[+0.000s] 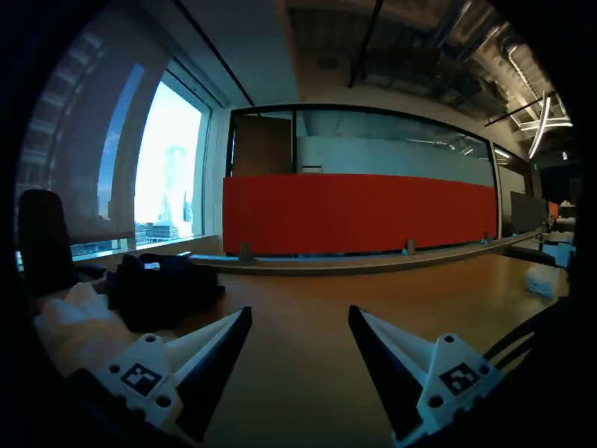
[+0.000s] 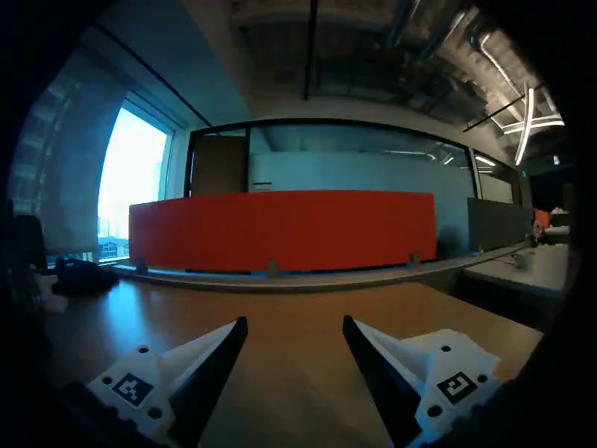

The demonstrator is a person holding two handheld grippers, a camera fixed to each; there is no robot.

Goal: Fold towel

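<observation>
Wooden table (image 1: pixel 418 287) carries two heaps of cloth at its left side: one pale towel (image 1: pixel 71 328), cut off by the edge and hard to make out, and one dark cloth (image 1: pixel 160 287) touching it. The left claw (image 1: pixel 298 309) stands wide open over the wood, holding nothing. The right claw (image 2: pixel 294 319) is also wide open and empty. One red screen (image 1: pixel 358 213) stands far behind.
</observation>
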